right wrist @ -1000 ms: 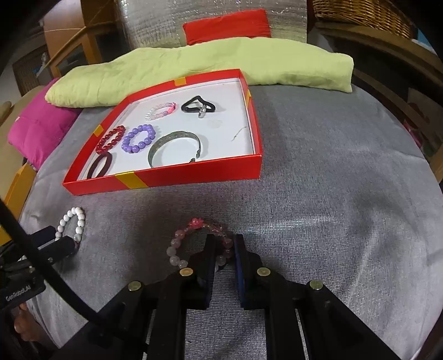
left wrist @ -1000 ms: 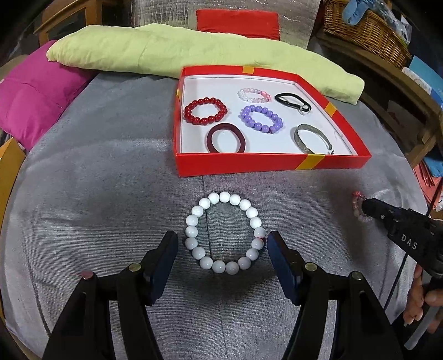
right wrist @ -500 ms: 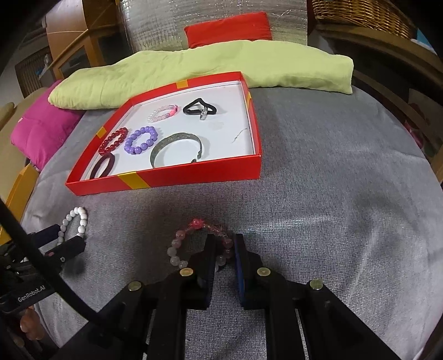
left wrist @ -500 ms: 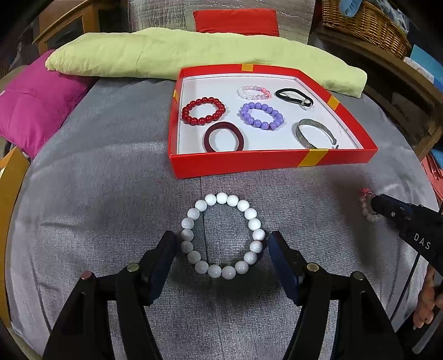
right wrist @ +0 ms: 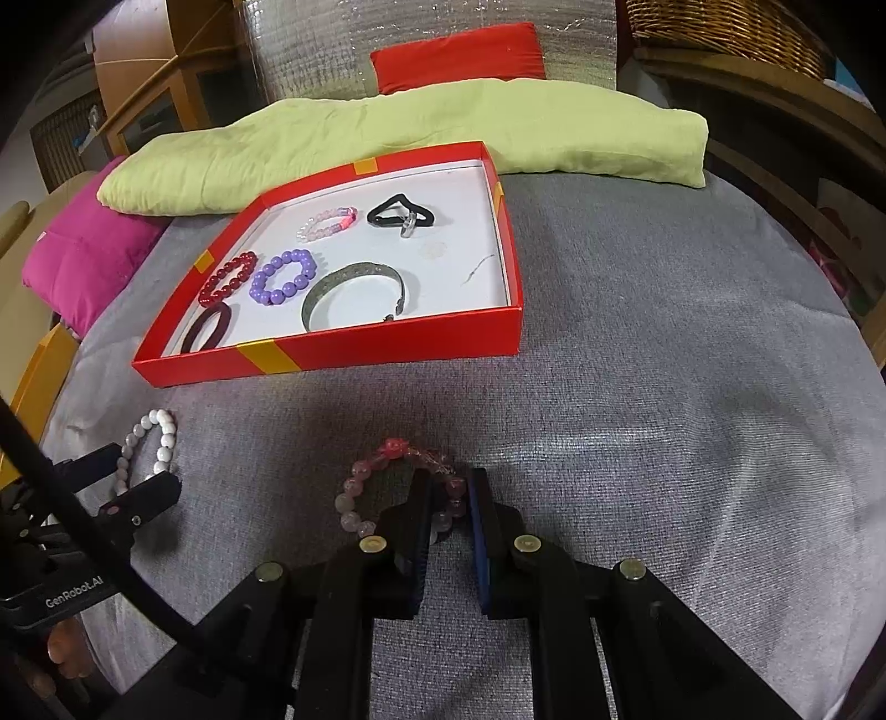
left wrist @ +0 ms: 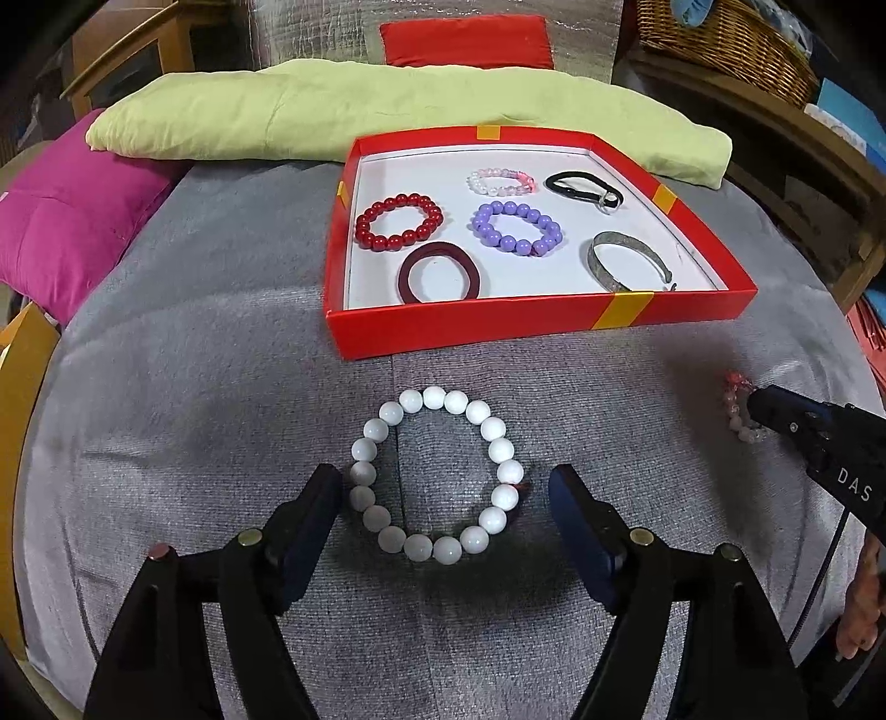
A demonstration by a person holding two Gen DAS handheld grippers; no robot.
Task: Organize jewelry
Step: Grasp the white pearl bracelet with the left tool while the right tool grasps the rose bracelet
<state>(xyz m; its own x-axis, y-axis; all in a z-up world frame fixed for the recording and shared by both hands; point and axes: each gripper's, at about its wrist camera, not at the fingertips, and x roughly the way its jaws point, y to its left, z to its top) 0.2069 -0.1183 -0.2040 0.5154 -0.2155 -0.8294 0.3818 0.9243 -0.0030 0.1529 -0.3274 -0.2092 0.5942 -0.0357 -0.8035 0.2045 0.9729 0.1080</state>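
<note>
Two bracelets lie loose on the grey cloth, outside the red tray.

Left wrist view: white bead bracelet flat on the cloth, lower centre of frame, just below the tray's near wall. Left gripper straddles it; the jaws are opening, with the bracelet's lower half between them. Neither pad presses on a bead; a gap shows on both sides.

Right wrist view: pink bead bracelet lower centre of frame, on the cloth. Right gripper has its fingers drawn close together, clamped on the bracelet's right-hand beads; the rest of the loop sticks out to the left of the fingers. In the left wrist view the same gripper enters from the right edge, with pink beads at its tip.

Tray contents, left wrist view, upper centre of frame:
- red bead bracelet, left side
- dark maroon bangle, near wall, just below the red beads
- purple bead bracelet, middle
- pale pink-and-white bead bracelet, far side
- black cord bracelet, far right
- grey metal cuff, near right

All six lie apart from one another.

Beyond the tray: yellow-green pillow across the top of frame, magenta cushion at the left edge, red cushion top centre.
</note>
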